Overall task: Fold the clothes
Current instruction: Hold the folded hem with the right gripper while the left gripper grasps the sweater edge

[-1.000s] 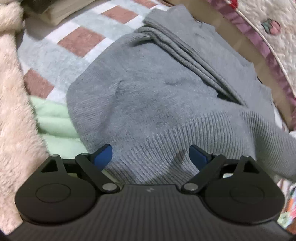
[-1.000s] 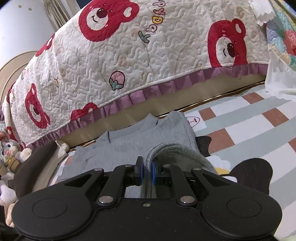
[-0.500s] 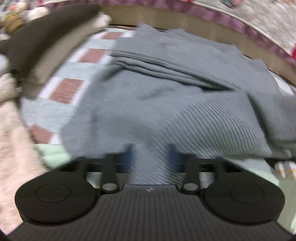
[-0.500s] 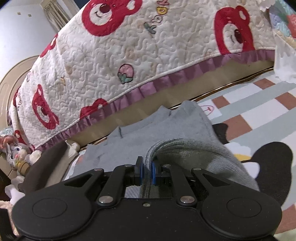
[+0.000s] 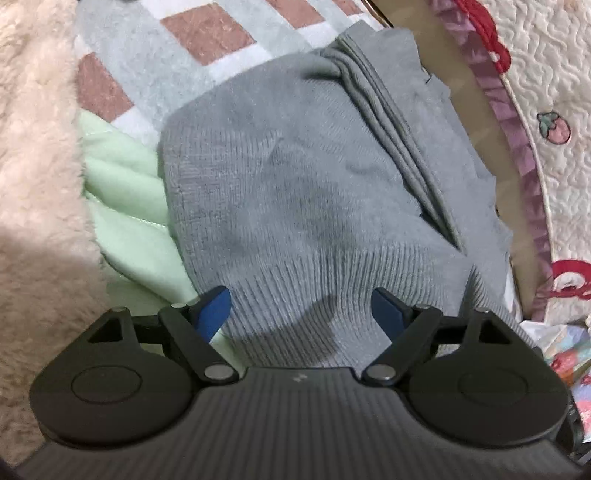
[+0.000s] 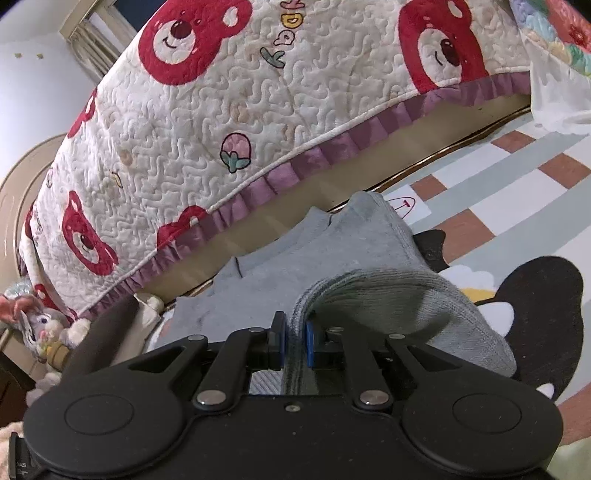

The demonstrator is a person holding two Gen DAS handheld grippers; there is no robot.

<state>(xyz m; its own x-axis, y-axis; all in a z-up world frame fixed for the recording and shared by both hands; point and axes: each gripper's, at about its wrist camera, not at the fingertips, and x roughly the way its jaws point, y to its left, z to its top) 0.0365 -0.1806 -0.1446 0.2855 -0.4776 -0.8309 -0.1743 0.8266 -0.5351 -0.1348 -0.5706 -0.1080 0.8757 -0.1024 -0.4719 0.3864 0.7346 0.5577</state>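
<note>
Grey knit sweater (image 5: 303, 192) spread on checked rug (image 5: 207, 33) beside bed. Right gripper (image 6: 294, 341) pinching raised hem fold, jaws easing apart. Left gripper (image 5: 301, 308) jaws widening, nothing between, above ribbed hem. Advise: seize hem squarely, fold evenly.

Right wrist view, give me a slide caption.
Right gripper pinching a fold of the grey sweater beside the bear-print quilt.
</note>
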